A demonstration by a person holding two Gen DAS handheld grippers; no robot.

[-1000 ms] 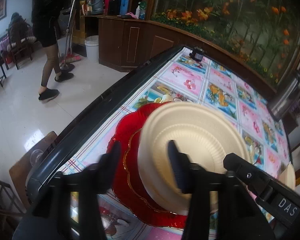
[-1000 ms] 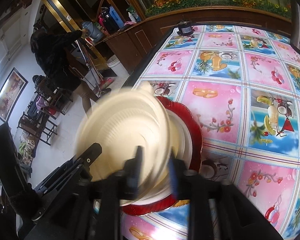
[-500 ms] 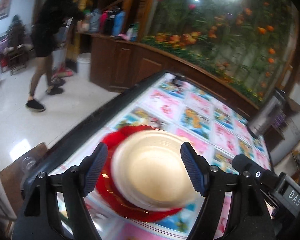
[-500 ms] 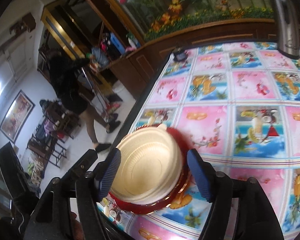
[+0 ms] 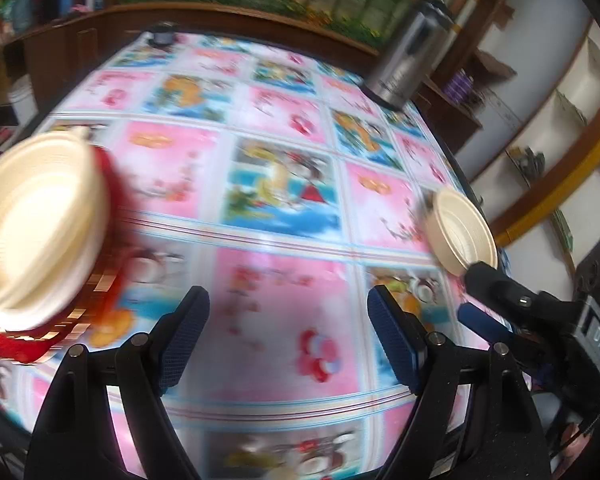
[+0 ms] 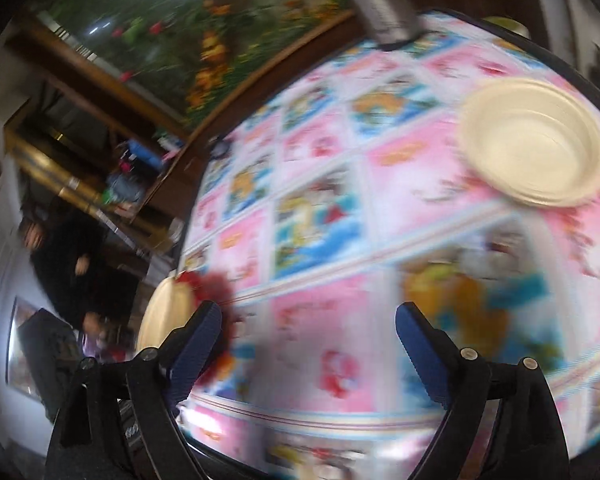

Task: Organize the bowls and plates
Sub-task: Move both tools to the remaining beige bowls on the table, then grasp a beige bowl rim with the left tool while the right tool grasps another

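- Right gripper (image 6: 308, 344) hangs over the patterned tablecloth (image 6: 332, 240) with its jaws wide apart and nothing between them; they have just been opening.
- Left gripper (image 5: 288, 328) is in the same state: jaws apart, bare cloth between the blue pads, having just been opening too.
- The loose cream bowl (image 6: 534, 142) sits upright on the cloth, up and to the right of the right gripper in its view, well apart from the pads. It is round, so no long axis governs the approach; the near rim is the likely place to grip.
- In the left view that bowl (image 5: 462, 232) lies far right of the jaws, with the right gripper's black body (image 5: 540, 320) just below it. Judged from both views, the right hand is the nearer one.
- The stack (image 5: 36, 220) of cream bowls on a red plate (image 5: 104, 280) lies on the opposite side of the loose bowl, left of both grippers; in the right view only its edge (image 6: 168, 312) shows beside the left pad.
- The coming move probably turns on this line: loose bowl on the right, stack on the left, grippers between them over open cloth.
- Beyond the loose bowl, toward the table's far edge, stands a steel flask (image 5: 408, 60).
- Writing: white letters "DAS" on the right gripper's body in the left view. The flask's label and the cloth's prints are too blurred to read.
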